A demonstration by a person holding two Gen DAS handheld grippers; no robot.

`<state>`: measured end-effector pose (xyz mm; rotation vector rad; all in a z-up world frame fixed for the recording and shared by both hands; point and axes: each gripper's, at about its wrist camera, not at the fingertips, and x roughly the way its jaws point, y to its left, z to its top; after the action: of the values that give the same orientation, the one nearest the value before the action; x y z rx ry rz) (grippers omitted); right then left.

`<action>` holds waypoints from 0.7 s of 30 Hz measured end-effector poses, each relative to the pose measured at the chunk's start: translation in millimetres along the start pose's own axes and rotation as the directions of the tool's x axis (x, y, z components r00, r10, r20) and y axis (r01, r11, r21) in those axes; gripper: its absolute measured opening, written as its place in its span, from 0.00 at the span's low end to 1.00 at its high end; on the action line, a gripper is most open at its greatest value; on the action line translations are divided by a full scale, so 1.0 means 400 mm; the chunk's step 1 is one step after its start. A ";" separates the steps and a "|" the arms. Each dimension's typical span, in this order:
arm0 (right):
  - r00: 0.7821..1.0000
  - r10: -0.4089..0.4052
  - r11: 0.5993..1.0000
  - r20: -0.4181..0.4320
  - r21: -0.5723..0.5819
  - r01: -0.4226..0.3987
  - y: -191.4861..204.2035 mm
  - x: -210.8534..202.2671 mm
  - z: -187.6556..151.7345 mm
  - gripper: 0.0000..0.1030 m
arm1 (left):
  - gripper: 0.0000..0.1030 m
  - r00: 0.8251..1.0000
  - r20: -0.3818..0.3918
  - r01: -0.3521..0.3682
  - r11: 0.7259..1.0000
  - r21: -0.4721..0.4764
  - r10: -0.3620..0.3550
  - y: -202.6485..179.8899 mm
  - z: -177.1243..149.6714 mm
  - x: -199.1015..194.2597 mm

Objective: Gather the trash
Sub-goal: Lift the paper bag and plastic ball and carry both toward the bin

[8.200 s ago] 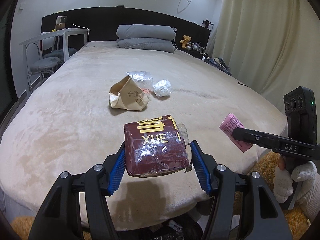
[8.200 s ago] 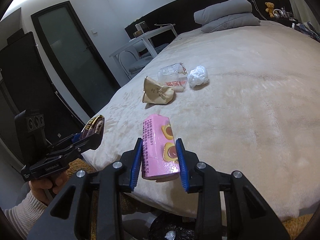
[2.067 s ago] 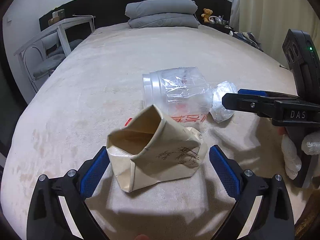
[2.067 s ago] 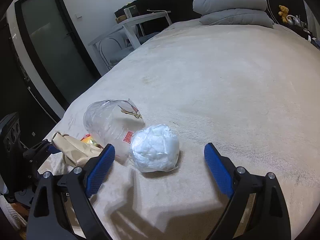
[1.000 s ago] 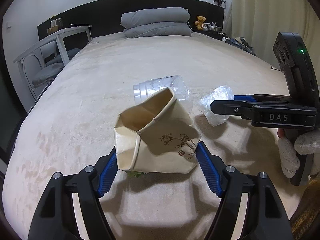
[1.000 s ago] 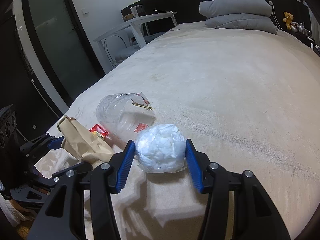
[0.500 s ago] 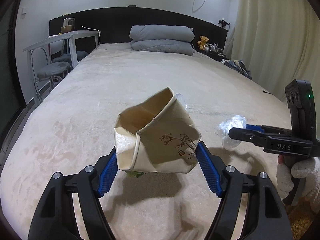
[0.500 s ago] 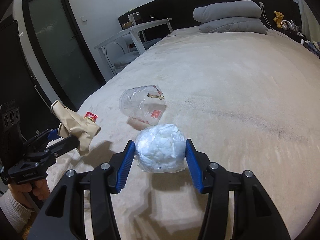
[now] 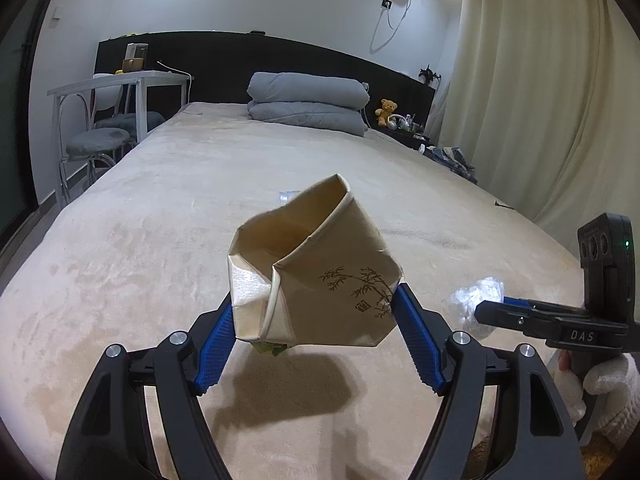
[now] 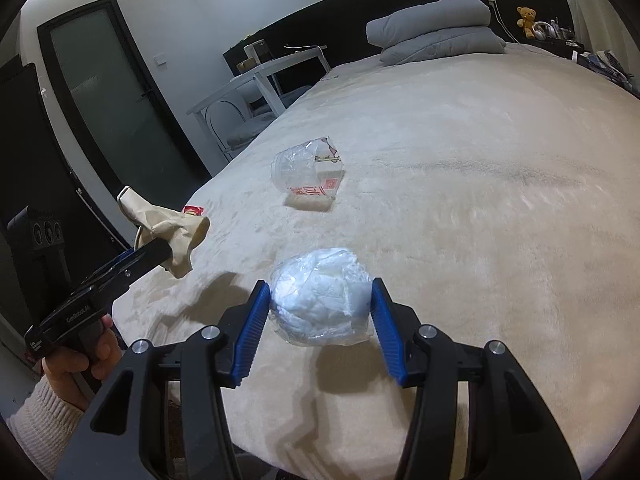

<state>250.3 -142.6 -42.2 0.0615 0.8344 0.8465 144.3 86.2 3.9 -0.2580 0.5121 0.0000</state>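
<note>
My left gripper (image 9: 316, 326) is shut on a crumpled beige paper bag (image 9: 316, 280) with a bamboo print, held above the bed with its mouth facing away. In the right wrist view the same paper bag (image 10: 168, 228) hangs at the left. My right gripper (image 10: 318, 310) is shut on a white wad wrapped in clear plastic (image 10: 320, 300), lifted off the bed; the wad (image 9: 474, 300) also shows at the right of the left wrist view. A clear plastic cup (image 10: 306, 174) with red print lies on its side on the bed. A small red wrapper (image 10: 194, 211) lies near the bed's left edge.
The beige bed cover (image 10: 480, 200) spreads wide beyond the trash. Grey pillows (image 9: 306, 102) sit at the headboard, with a teddy bear (image 9: 386, 110) beside them. A white table and stools (image 9: 108, 120) stand left of the bed, curtains (image 9: 540, 120) to the right.
Both grippers have pulled back from the middle of the bed toward its foot and risen slightly, carrying the paper bag and the wad. The plastic cup and red wrapper stayed on the bed.
</note>
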 end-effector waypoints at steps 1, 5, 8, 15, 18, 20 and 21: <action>1.000 -0.002 1.000 0.001 0.001 0.002 0.001 -0.008 -0.008 0.51 | 0.72 1.000 -0.004 0.015 1.000 -0.013 -0.015 0.003 -0.003 -0.001; 1.000 -0.010 1.000 -0.004 0.004 0.010 0.006 -0.030 -0.041 0.51 | 0.72 0.998 -0.052 -0.018 1.000 0.004 0.018 -0.004 -0.028 0.022; 1.000 -0.013 1.000 -0.007 0.005 0.013 0.006 -0.040 -0.055 0.51 | 0.72 0.997 -0.073 -0.021 0.999 0.031 0.023 -0.014 -0.037 0.032; 1.000 -0.002 1.000 -0.005 0.002 0.002 0.010 -0.059 -0.072 0.51 | 0.72 0.998 -0.063 0.008 1.000 0.029 -0.007 -0.034 -0.059 -0.002; 1.000 0.004 1.000 -0.006 0.006 -0.004 0.012 -0.072 -0.083 0.51 | 0.72 0.998 -0.067 0.017 0.999 0.034 -0.015 -0.046 -0.078 -0.020; 1.000 0.008 1.000 -0.007 0.011 -0.008 0.016 -0.080 -0.090 0.51 | 0.72 0.998 -0.066 0.019 0.999 0.030 -0.017 -0.051 -0.089 -0.035; 1.000 0.012 1.000 -0.010 0.015 -0.012 0.016 -0.083 -0.095 0.51 | 0.72 0.998 -0.065 0.022 0.999 0.027 -0.020 -0.052 -0.094 -0.042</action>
<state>208.0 -171.0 -45.2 0.0754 0.8501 0.8524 112.6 57.7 -14.5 -0.2371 0.5734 -0.0356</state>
